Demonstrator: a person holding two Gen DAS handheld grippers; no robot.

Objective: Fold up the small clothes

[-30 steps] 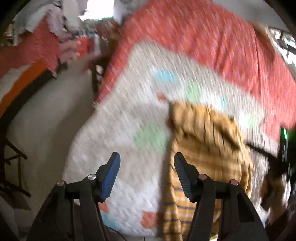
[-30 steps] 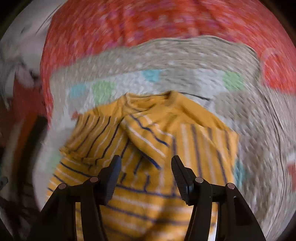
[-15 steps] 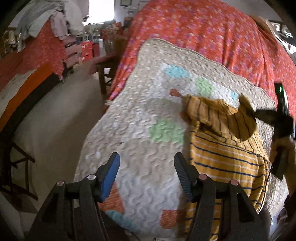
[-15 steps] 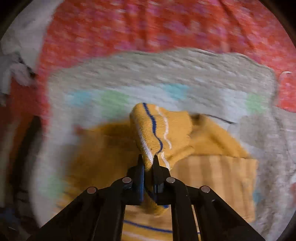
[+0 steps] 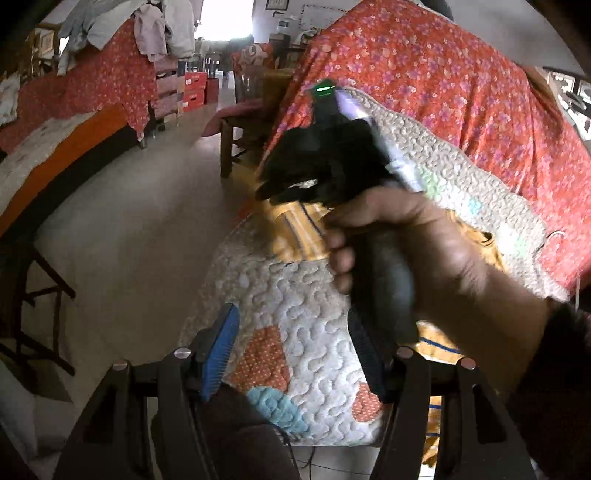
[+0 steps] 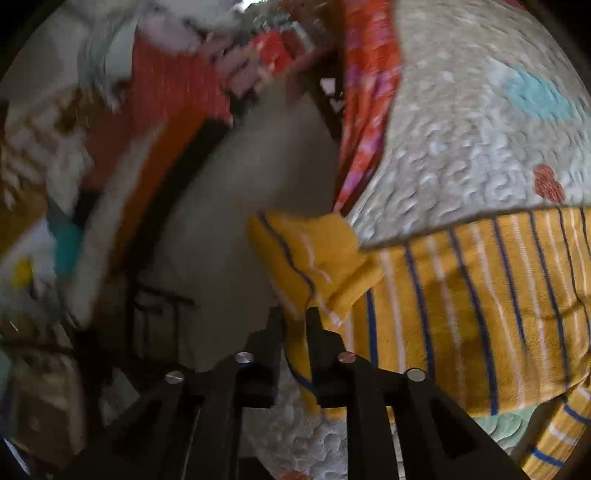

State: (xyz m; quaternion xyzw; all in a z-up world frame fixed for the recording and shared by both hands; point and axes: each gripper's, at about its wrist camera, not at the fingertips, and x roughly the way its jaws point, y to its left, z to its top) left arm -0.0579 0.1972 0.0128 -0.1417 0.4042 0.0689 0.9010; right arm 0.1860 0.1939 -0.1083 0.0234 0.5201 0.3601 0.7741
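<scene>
Right tool [image 6: 293,314] swung leftward, clamped on sleeve [image 6: 314,254]; hand [image 5: 417,236] blocks shirt [image 5: 295,229]; left tool [image 5: 295,343] apart.

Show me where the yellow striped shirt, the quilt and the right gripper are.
yellow striped shirt [image 6: 461,314]: right wrist view, striped body.
quilt [image 5: 295,295]: left wrist view, white stitched area.
right gripper [image 6: 294,317]: right wrist view, between fingertips.

A lived-in home, bedroom or shared sleeping room. Large bed at right of the left wrist view under a red floral sheet [image 5: 461,92], with a quilted coverlet [image 5: 295,295] of coloured patches on top. Second bed along the left edge, orange-sided mattress [image 5: 70,147]. Clothes heaped [image 5: 155,29] at upper left. Wooden chair [image 5: 240,122] at centre top; stacked red crates [image 5: 194,86] beyond it. Bare pale floor [image 5: 140,229] between the beds.
</scene>
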